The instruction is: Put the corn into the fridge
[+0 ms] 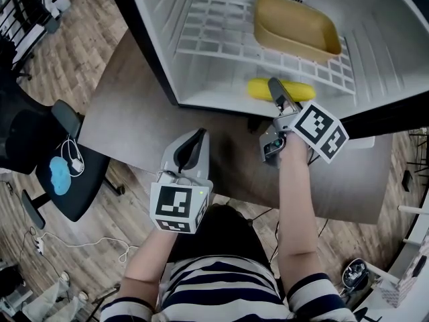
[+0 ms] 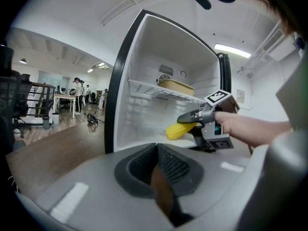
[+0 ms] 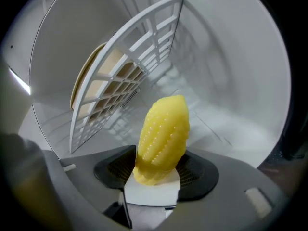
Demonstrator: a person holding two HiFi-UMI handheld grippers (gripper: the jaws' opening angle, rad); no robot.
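Yellow corn (image 1: 261,89) lies crosswise at the front lip of the lower compartment of the white fridge (image 1: 201,89), below the wire shelf (image 1: 221,29). The right gripper (image 1: 278,94) is closed across the corn, with its pads pressing on both sides. Whether the corn rests on the compartment floor cannot be determined. A tan tray (image 1: 295,25) stands on the shelf at 12 o'clock from the corn, well apart from it. The left gripper (image 1: 192,146) is held over the grey table (image 1: 127,126) at 7 o'clock from the right gripper, jaws together and empty. A black office chair (image 1: 84,186) stands at 9 o'clock from the left gripper, beside the table.
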